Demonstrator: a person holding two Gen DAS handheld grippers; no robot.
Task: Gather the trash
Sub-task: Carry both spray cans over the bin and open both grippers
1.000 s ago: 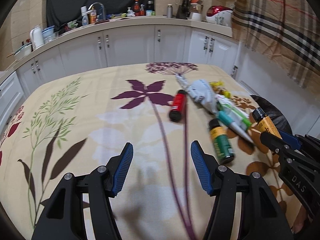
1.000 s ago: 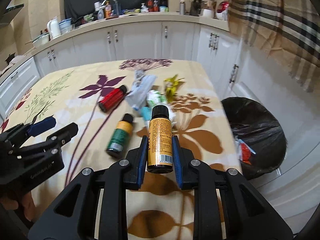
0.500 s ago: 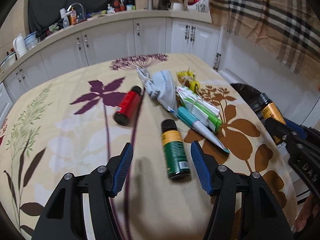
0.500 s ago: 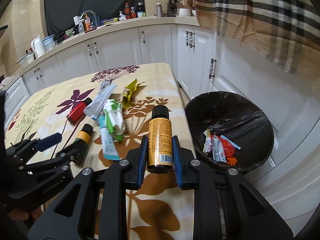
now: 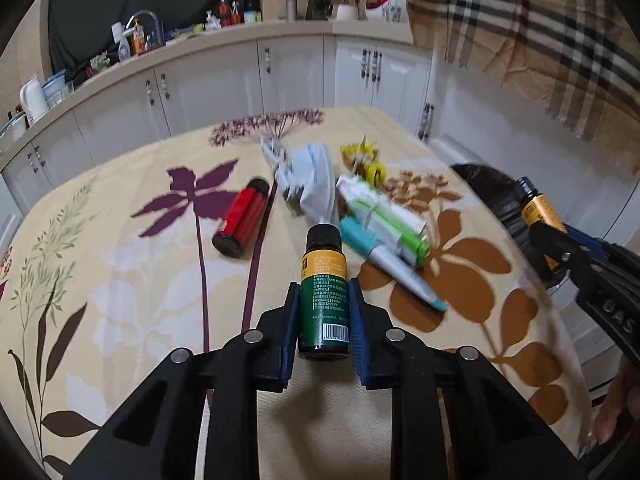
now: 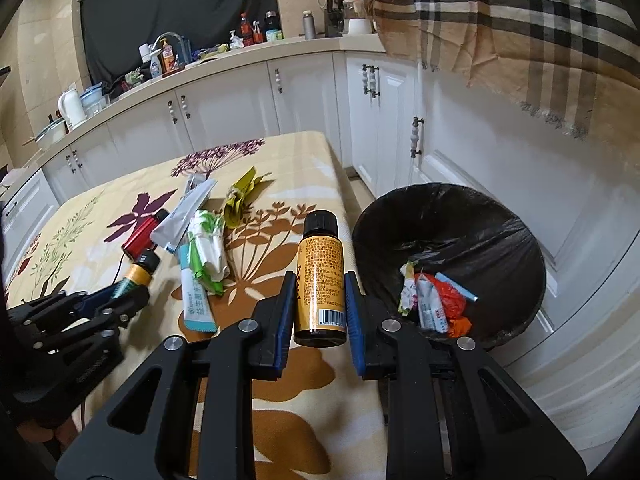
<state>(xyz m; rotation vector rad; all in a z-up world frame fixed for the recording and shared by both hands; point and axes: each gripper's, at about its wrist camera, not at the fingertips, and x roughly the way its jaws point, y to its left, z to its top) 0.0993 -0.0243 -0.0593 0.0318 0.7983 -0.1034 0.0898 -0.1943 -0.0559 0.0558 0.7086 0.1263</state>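
On the floral tablecloth [image 5: 120,280] lies a green bottle [image 5: 323,264] with a yellow band and a black cap. My left gripper [image 5: 324,285] has it between its blue pads, and the jaws are closing onto its sides. In the right wrist view the left gripper [image 6: 124,296] and the green bottle [image 6: 136,276] sit at the lower left. My right gripper [image 6: 320,276] is shut on an orange-brown bottle [image 6: 320,248], held near the table's right edge beside the black-lined trash bin [image 6: 500,240].
A red bottle [image 5: 240,220], a grey pouch [image 5: 312,184], a green-white wrapper [image 5: 384,216], a teal tube [image 5: 388,264] and a yellow wrapper [image 5: 364,160] lie on the table. The bin holds several wrappers [image 6: 436,300]. White cabinets [image 6: 224,112] line the back and right.
My left gripper came over to the green bottle and its jaws closed around it. My right gripper carried the orange-brown bottle rightward, bringing the bin into view beside it.
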